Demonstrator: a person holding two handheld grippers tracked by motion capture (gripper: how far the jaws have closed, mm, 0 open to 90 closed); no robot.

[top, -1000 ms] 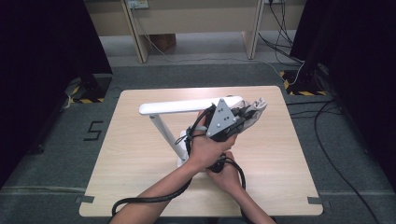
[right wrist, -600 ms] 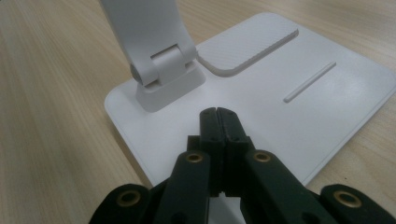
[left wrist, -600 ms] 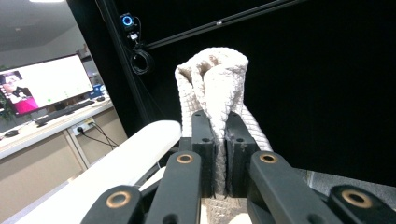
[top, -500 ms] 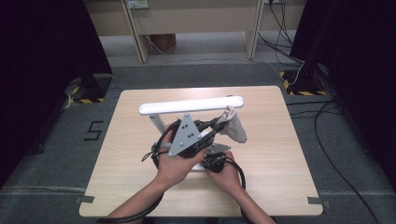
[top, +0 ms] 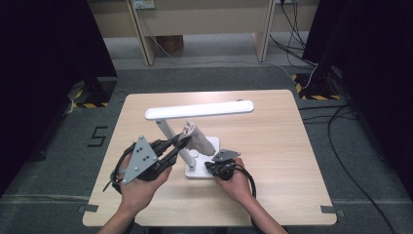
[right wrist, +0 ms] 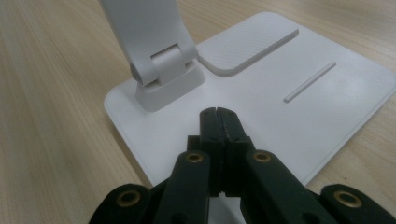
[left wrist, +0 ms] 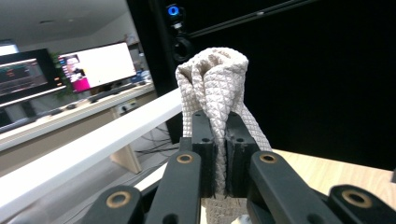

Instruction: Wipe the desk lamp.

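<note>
A white desk lamp stands mid-table, with its long head [top: 199, 109] held level over a flat base [top: 207, 146]. My left gripper [top: 181, 142] is shut on a beige waffle-weave cloth [top: 197, 139], which hangs beside the lamp's arm. In the left gripper view the cloth [left wrist: 215, 88] bunches up above the closed left gripper [left wrist: 220, 149], and the lamp head [left wrist: 93, 144] runs across on the left. My right gripper [top: 212, 166] is shut with nothing in it. In the right gripper view, the right gripper [right wrist: 217, 114] has its tips over the base [right wrist: 289, 107] near the arm's hinge [right wrist: 161, 65].
The light wooden table [top: 272, 146] has bare surface to the right of and behind the lamp. Black cables trail from both grippers toward the front edge. Dark curtains stand at both sides, and cables lie on the floor [top: 341, 161] at the right.
My left hand has carried the cloth from the right end of the lamp head leftward and nearer to the person, to beside the lamp's arm. The right hand has stayed on the base.
</note>
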